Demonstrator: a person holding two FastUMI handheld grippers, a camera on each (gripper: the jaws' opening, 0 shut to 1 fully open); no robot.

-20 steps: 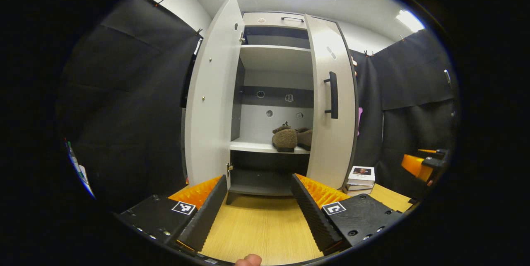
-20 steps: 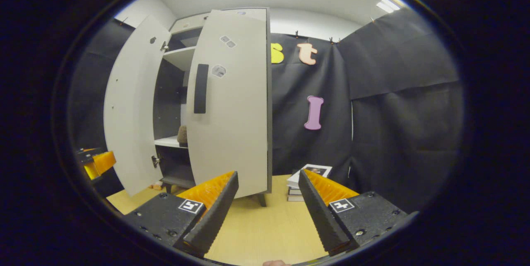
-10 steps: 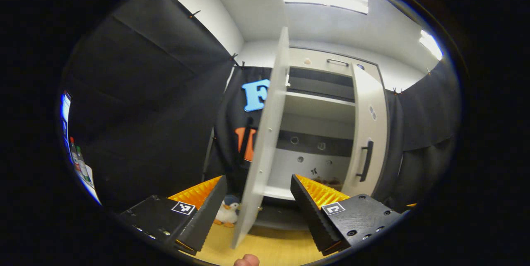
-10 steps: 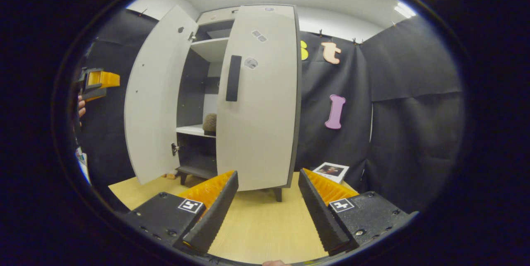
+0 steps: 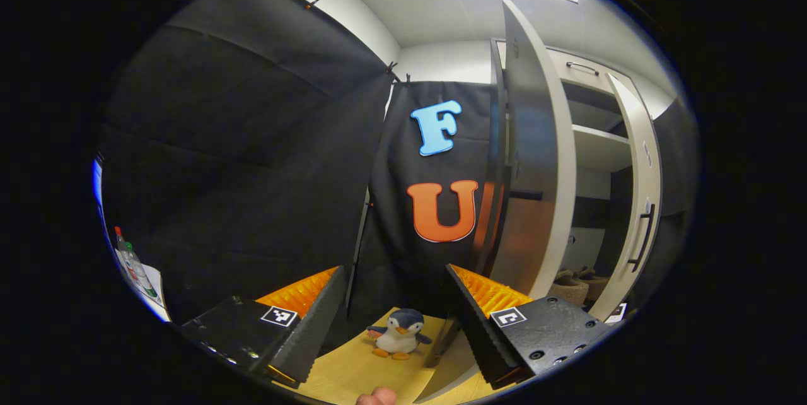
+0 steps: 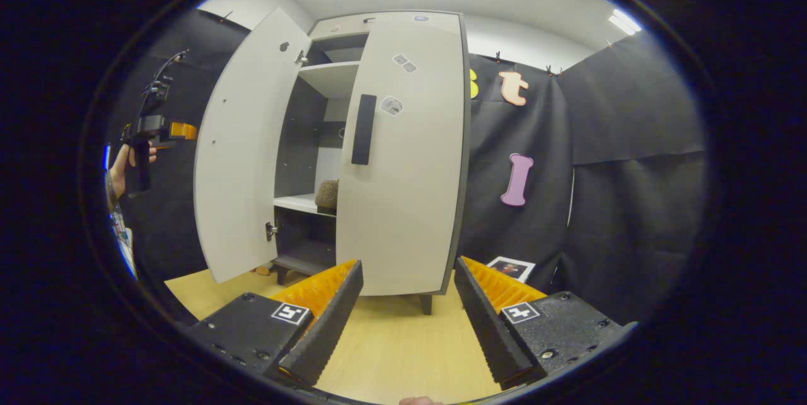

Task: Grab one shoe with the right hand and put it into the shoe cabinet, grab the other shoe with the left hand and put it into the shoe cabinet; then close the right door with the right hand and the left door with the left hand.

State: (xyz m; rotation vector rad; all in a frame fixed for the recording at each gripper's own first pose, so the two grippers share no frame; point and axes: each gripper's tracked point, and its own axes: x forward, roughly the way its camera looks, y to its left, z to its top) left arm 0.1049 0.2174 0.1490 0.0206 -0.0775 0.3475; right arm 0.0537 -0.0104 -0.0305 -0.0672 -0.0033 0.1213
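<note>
Both shoes (image 5: 570, 288) are sitting side by side on the white shelf (image 6: 296, 202) inside the shoe cabinet (image 6: 328, 58), low at the right of the left gripper view; in the right gripper view one of them is peeking out at mid-frame between the two doors. So the loading part looks done, and what is left is the closing.

The right gripper (image 6: 406, 323) is hovering at the bottom centre of its view with its fingers spread apart and nothing between them. The right door (image 6: 403, 159) is standing straight ahead of it, its outer face turned toward the camera and already swung much of the way in — its tall dark handle (image 6: 363, 129) is running vertically, up and a little left of the gap between the fingers. That is the relation the coming push depends on: the panel is lying dead ahead of this gripper.

The left gripper (image 5: 394, 320) is also gaping and holding nothing. It is pointing at the booth wall and a toy penguin (image 5: 398, 334) on the wooden floor (image 5: 353, 370), while the left door (image 5: 536, 159) is rising edge-on at the right of its frame, wide open. In the right gripper view the left gripper is showing at the far left, gripped by a hand (image 6: 120, 168), beyond the outer side of that open door.
</note>
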